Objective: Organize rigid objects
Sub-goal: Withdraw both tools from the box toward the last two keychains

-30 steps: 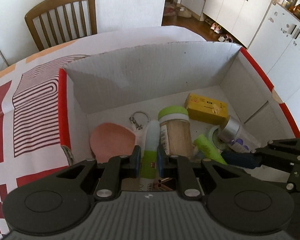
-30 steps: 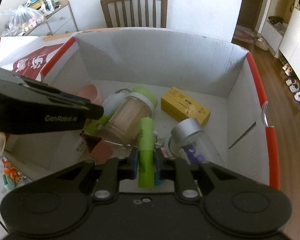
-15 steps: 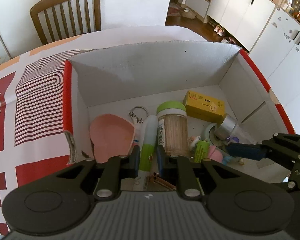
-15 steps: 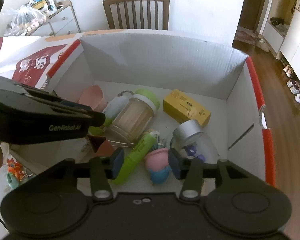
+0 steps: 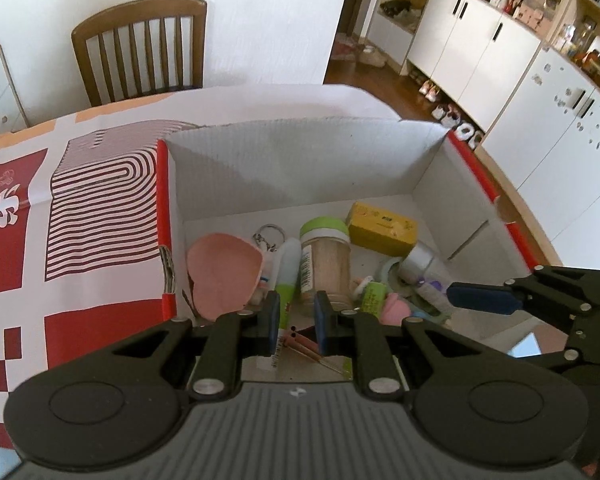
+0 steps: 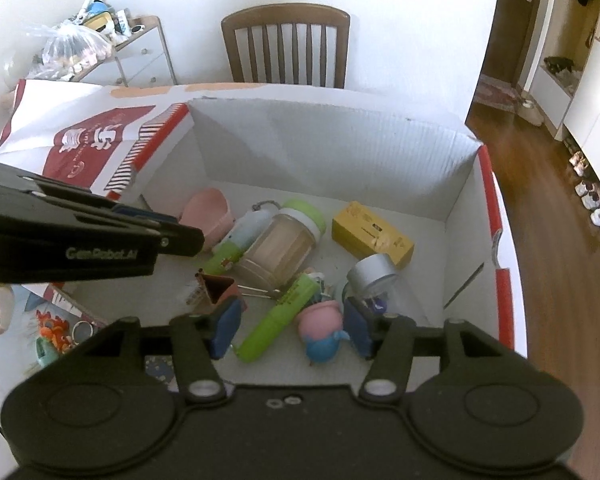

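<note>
Here, from the left wrist, the left gripper (image 5: 296,322) has its jaws together and empty, above the box (image 5: 300,168) of things. From the right wrist, the right gripper (image 6: 290,326) has its jaws opening and empty over a green tube (image 6: 278,318) lying in the box.

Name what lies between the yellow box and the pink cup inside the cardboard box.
In the right wrist view, a green-lidded jar and a white-and-green bottle lie side by side between the yellow box and the pink cup.

The side of the left gripper (image 6: 188,240) bears "GenRobot.AI" in pale letters. Large white Chinese characters stand on the red tablecloth (image 5: 4,208); the labels on the boxed objects are too small to read.
</note>
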Available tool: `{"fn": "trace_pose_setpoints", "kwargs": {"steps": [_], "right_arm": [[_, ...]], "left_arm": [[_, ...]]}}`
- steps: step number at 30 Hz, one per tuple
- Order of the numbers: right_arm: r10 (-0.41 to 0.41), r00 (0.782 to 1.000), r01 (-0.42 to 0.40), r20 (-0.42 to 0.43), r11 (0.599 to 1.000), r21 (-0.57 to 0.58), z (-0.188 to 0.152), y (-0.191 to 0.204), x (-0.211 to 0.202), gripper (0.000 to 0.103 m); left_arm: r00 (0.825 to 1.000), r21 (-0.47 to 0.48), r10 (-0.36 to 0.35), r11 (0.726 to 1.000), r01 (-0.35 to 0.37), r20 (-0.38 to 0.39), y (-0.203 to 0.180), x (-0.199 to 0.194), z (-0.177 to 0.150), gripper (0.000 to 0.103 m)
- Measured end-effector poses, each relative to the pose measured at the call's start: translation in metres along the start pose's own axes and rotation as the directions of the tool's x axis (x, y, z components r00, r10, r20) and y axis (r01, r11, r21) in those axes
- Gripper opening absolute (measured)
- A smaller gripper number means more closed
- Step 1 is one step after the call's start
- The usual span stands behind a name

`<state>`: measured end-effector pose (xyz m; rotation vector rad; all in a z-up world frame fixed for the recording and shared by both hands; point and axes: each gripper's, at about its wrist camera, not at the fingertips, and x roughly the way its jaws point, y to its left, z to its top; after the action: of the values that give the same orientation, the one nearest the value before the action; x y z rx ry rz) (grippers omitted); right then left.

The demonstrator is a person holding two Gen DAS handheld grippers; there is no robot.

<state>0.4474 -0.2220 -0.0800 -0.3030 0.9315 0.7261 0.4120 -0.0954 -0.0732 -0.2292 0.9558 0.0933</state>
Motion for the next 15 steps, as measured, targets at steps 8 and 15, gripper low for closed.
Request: {"fn": "trace_pose_setpoints", "kwargs": {"steps": [8,15], "right_arm": [[0.015,0.999,-0.014,0.039,1.0,-0.023,-0.003,0.008,-0.02,0.06],[0.032,0.997,-0.029,0.073,0.999,-0.045,-0.007,0.016,-0.038,0.064]], "left_arm": [[0.998,-0.007,-0.023,1.0,0.024,0.056,-0.004,-0.029,-0.011,0.017],[0.993,-0.012,-0.039,0.999,0.041,0.107,-0.001,-0.056,-0.025,0.017]]}}
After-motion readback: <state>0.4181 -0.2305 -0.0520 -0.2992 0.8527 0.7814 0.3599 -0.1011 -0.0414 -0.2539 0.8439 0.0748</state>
